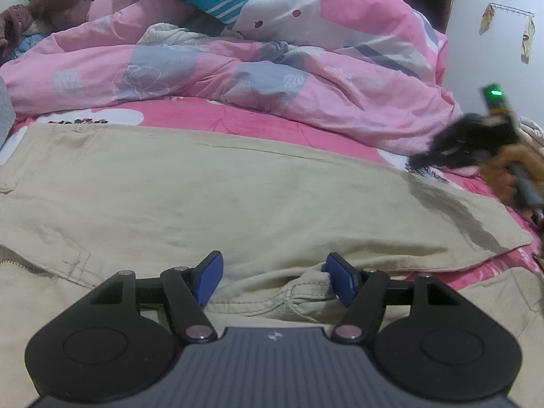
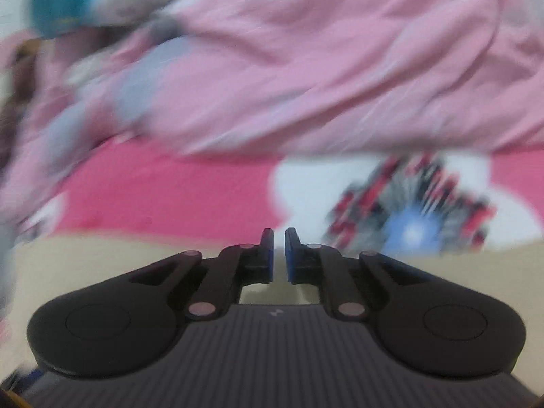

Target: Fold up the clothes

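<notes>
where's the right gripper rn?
In the left wrist view the right gripper is at far right, blurred, above the beige trousers' leg end, just below the pink duvet.

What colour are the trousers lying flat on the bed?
The trousers are plain beige, or light khaki. The left wrist view shows them best.
</notes>
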Demonstrator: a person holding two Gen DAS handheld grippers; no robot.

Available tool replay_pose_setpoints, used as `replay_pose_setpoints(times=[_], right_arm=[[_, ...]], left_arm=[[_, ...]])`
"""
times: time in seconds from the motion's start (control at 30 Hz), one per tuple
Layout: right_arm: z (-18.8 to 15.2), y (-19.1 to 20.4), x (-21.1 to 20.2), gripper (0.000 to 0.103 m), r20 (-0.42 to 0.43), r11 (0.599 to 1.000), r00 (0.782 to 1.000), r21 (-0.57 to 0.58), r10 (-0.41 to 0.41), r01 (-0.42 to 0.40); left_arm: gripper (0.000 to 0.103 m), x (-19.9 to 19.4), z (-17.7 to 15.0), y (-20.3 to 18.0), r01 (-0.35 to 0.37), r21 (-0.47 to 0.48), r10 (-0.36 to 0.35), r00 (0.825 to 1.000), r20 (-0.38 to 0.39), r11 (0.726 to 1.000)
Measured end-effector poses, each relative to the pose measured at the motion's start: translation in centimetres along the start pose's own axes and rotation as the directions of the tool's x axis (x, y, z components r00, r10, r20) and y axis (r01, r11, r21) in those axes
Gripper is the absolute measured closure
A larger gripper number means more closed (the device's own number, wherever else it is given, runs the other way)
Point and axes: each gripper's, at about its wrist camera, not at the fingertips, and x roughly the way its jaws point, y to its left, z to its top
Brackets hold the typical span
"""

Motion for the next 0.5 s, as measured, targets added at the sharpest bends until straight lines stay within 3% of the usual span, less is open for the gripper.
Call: replay_pose_setpoints(times=[0.07, 0.13, 0.2, 0.27, 0.33, 0.43, 0.5], right_arm=[[-1.7, 0.5, -0.1, 0.087, -0.093, 0.998, 0.994, -0.046, 0.048, -0.053], [-2.1, -0.5, 1.0, 0.089, -0.132, 0.999, 0.991, -0.050, 0.009, -0.016], [-0.3, -2.9, 1.7, 0.103, -0.065, 0.999, 0.998, 0.033, -0.022, 0.025], [2.2, -5.7, 2.0, 0.102, 0.039, 0.985, 0.995, 0.150, -0.096, 0.089], [3.5, -7.0, 1.2, 0.095, 0.085, 0.963, 0.973, 0.184, -0.214, 0.196], [2.2, -7.4, -1.3, 0.094, 0.047, 0.984, 0.996, 0.167, -0.078, 0.069], [0.0, -6.6, -2.8, 0.086, -0.018, 0.994, 0.999, 0.102, 0.030, -0.028]], left_arm=[[0.034, 0.0, 0.0, 0.0, 0.000, 0.001, 0.000, 1.000, 0.000, 1.000], [0.034, 0.0, 0.0, 0.1, 0.002, 0.001, -0.002, 1.000, 0.001, 1.000], [0.034, 0.0, -0.1, 0.2, 0.006, -0.004, -0.006, 1.000, 0.003, 1.000], [0.034, 0.0, -0.1, 0.3, 0.011, -0.012, -0.011, 1.000, 0.006, 1.000], [0.034, -0.1, -0.1, 0.4, 0.017, -0.020, -0.017, 1.000, 0.008, 1.000], [0.033, 0.0, -0.1, 0.5, 0.022, -0.024, -0.021, 1.000, 0.008, 0.999], [0.032, -0.1, -0.1, 0.5, 0.022, -0.022, -0.022, 1.000, 0.008, 1.000]])
